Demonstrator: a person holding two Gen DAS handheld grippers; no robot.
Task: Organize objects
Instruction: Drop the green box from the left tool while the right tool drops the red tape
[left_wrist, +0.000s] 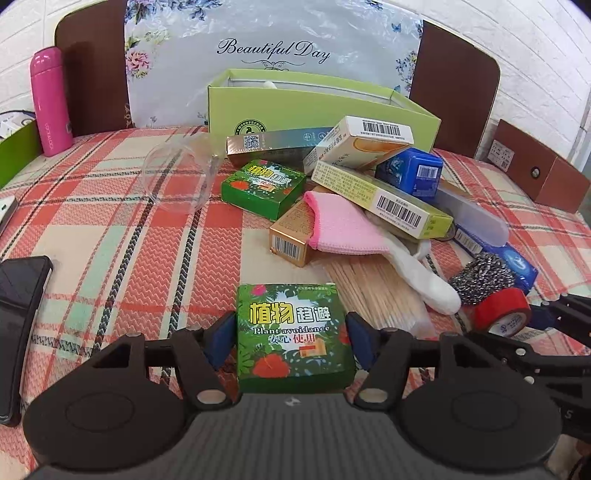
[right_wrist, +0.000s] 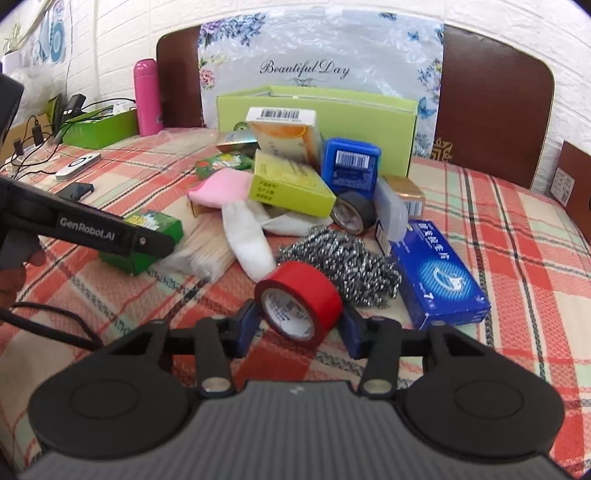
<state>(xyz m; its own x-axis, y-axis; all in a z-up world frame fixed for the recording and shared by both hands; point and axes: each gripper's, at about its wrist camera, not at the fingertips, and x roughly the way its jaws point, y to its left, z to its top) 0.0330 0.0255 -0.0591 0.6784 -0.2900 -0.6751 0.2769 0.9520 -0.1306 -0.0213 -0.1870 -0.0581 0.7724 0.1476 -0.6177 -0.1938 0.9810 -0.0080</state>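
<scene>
Green printed cardboard fills the lower middle of the left wrist view: a small box (left_wrist: 295, 332) sits between the blue pads of the left gripper (left_wrist: 291, 341), which close on its two side faces. It looks light and hollow, so a firm squeeze would probably dent the walls; the flat sides, low down near the stiffer edges, seem the best place to hold it.

In the right wrist view the right gripper (right_wrist: 300, 325) is narrowed onto a roll of red tape (right_wrist: 301, 299), lower centre of the frame, with the pads against the roll's outer sides and the white core facing the camera. The roll should be stiff and fairly light, but its glossy skin may slip or let it pivot.

Behind both, in mid-frame, lies the unsorted heap on the plaid cloth (right_wrist: 498, 206): a steel scourer (right_wrist: 351, 266), a blue carton (right_wrist: 439, 273), a pink cloth (right_wrist: 218, 190), cartons and thin wooden sticks (left_wrist: 373, 291). An open light-green box (left_wrist: 321, 107) stands at the upper centre, a likely place to put things, though I cannot be sure.
</scene>
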